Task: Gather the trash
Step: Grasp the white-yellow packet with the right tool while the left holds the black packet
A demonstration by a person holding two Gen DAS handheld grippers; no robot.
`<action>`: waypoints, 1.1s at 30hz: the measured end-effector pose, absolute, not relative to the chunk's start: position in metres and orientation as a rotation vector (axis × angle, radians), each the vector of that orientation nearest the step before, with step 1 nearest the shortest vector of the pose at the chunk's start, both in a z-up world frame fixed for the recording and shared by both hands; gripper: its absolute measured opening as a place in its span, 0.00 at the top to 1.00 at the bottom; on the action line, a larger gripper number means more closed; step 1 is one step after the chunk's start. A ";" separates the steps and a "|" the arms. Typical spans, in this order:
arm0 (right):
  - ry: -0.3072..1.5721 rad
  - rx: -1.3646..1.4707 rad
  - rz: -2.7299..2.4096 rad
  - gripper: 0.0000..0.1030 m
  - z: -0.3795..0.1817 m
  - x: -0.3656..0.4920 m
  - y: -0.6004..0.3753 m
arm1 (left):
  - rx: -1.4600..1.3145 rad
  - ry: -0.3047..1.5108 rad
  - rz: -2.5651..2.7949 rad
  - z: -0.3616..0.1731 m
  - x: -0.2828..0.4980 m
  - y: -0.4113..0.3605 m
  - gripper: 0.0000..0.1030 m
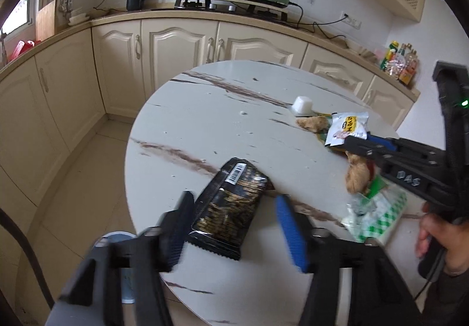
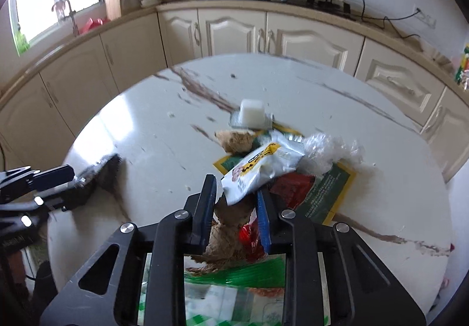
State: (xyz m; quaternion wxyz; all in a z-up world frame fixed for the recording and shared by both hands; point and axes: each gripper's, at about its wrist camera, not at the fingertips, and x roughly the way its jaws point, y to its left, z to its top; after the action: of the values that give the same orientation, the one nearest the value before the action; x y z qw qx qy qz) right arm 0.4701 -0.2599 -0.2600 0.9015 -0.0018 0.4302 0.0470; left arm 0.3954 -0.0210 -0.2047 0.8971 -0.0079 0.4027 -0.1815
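A black snack packet (image 1: 231, 208) lies flat near the table's front edge, between the fingers of my left gripper (image 1: 234, 198). That gripper is open, and its blue pad (image 1: 290, 232) stands clear of the packet. My right gripper (image 2: 234, 188) is shut on the lower end of a white packet with a yellow label (image 2: 261, 170), which tilts up out of a heap of trash. The left wrist view shows the same grip: the right gripper (image 1: 354, 141) holds the white packet (image 1: 348, 126) at the table's right side. Crumpled brown paper (image 2: 225, 217) lies under the right fingers.
The heap on the round marble table (image 1: 205, 126) holds an upturned white plastic cup (image 2: 252, 114), clear film (image 2: 331, 150), a green and yellow wrapper (image 2: 328, 188) and a green checked bag (image 1: 378, 214). A pale blue container (image 1: 117, 238) stands on the floor at the left. Cabinets curve behind.
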 end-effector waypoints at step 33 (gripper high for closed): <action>0.715 0.212 0.171 0.95 -0.222 0.469 -0.268 | -0.030 0.823 -0.404 -0.213 0.416 -0.020 0.90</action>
State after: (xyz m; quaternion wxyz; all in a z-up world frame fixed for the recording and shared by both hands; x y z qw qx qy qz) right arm 0.4694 -0.2678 -0.2218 0.9278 0.1033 0.3487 0.0833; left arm 0.4155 -0.0199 -0.2134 0.8966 -0.0145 0.3972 -0.1951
